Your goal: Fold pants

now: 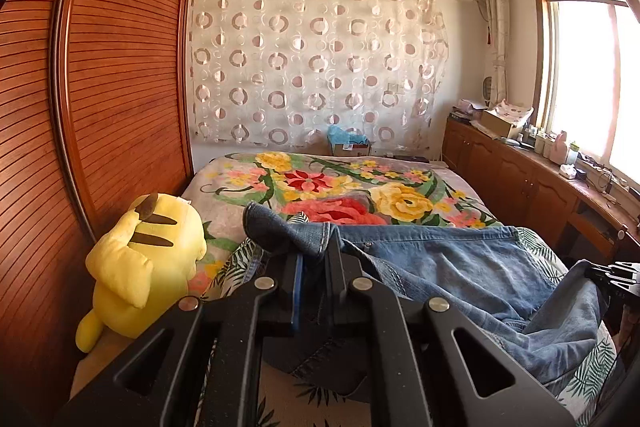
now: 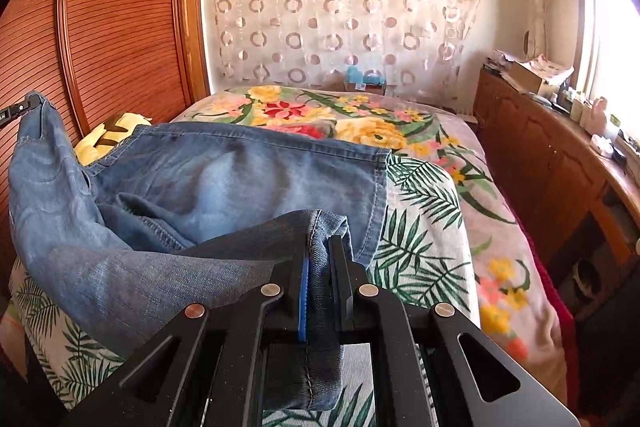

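1. Denim, mid-blue and fairly thick: the pants (image 2: 224,171) look soft and limp but not light, so any unsupported part will likely sag and drag on the bed (image 2: 432,155).
2. Nearest the right wrist camera, the right gripper (image 2: 318,255) has its fingers narrowed onto a stitched hem edge of the pants; the cloth runs down between them.
3. Likewise the left gripper (image 1: 316,259) is pinched onto another denim edge, which bunches up just beyond its tips.
4. Between the two held points the cloth hangs in a slack swag above the rest of the pants, which lie spread on the leaf-print cover of the bed.
5. Seams and hems are the sensible places to hold: doubled cloth is thicker and less likely to slip than a single layer.
6. Beyond the pants, toward the head of the bed, lies the flowered blanket (image 1: 360,187).
7. Left of the pants, a yellow plush toy (image 1: 144,259) sits at the bed's edge, near enough that a dragged leg could brush it.
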Available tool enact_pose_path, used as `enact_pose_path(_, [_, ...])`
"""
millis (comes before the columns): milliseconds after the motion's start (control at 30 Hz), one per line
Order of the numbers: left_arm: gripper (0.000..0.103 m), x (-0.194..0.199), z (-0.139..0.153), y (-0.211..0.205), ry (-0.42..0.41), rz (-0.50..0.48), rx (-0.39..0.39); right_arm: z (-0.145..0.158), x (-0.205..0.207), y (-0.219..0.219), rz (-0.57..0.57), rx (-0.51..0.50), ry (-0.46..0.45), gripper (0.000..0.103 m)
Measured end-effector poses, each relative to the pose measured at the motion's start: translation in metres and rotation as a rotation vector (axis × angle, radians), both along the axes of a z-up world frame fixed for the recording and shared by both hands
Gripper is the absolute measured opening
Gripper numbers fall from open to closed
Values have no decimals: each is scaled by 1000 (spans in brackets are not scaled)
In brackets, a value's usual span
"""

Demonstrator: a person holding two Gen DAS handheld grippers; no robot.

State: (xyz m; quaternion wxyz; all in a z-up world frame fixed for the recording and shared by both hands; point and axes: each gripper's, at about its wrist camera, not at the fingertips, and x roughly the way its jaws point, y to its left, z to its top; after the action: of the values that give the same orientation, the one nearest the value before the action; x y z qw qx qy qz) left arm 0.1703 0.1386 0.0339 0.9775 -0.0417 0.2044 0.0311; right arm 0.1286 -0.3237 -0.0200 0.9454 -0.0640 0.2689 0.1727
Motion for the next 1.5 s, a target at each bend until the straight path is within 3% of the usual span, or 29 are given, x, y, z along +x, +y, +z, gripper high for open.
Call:
enact_pose_path(500, [9, 85, 3, 13, 44, 13, -9, 14, 55, -2, -18, 33, 35, 8])
enact_pose_path(867, [9, 139, -31, 18, 141, 9, -29, -10, 112, 13, -35, 7, 159, 9])
enact_pose_path(900, [9, 140, -34, 18, 148, 9, -28, -13, 116, 14, -37, 3, 171, 16])
enact_pose_path(1033, [9, 141, -46, 16, 177, 11, -26, -13, 124, 16, -64, -3, 179, 26])
enact_pose_path(1100, [9, 142, -49, 13, 187, 9, -23, -8, 121, 16, -76, 1, 168, 46])
enact_pose_path(1133, [9, 141, -51, 11, 191, 10, -21, -4, 121, 16, -86, -4, 161, 49])
enact_pose_path(1500, [9, 136, -58, 9, 200, 10, -25, -12, 66, 5, -73, 27, 210, 49])
